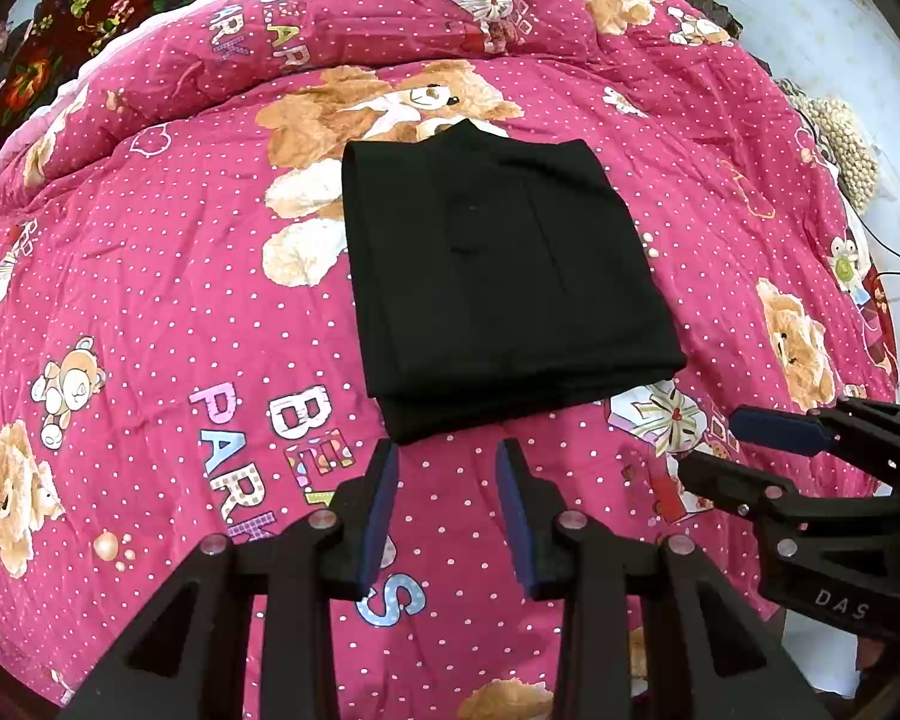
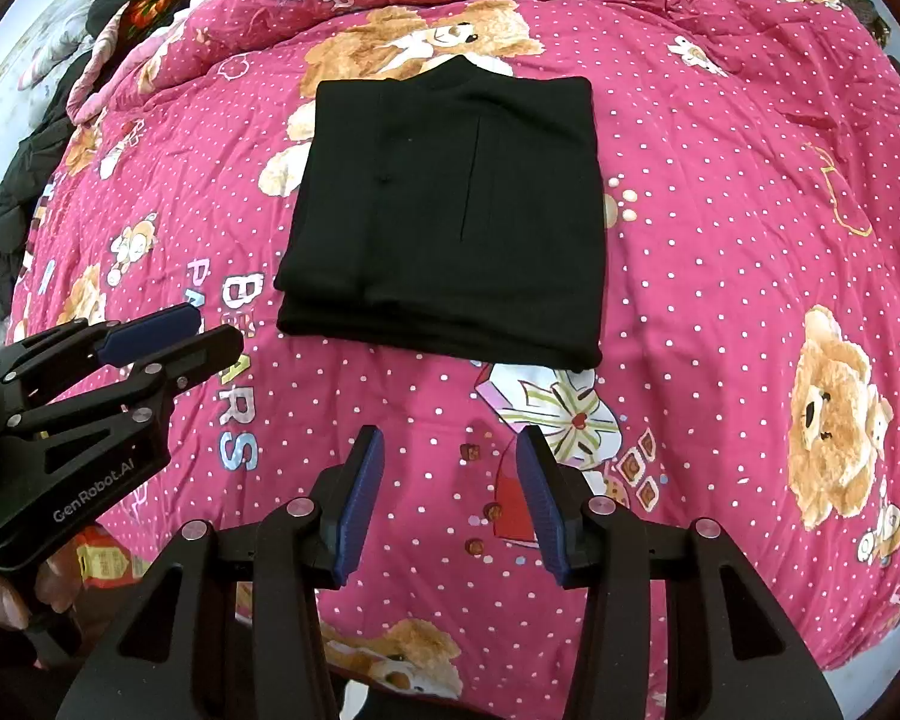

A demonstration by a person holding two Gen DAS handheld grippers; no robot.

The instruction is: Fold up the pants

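Left gripper (image 1: 447,462), jaws apart and empty, sits just short of the near edge of the folded black pants (image 1: 498,276), centred on the pink quilt (image 1: 150,300); right gripper (image 2: 450,450) likewise parted, empty, bare quilt around.

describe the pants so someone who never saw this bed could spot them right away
Look at the bed covered by a pink polka-dot quilt printed with teddy bears. Near its middle, just below the largest bear, lie the pants, folded into a flat rectangle. They are the only plain black thing on the busy pink print.
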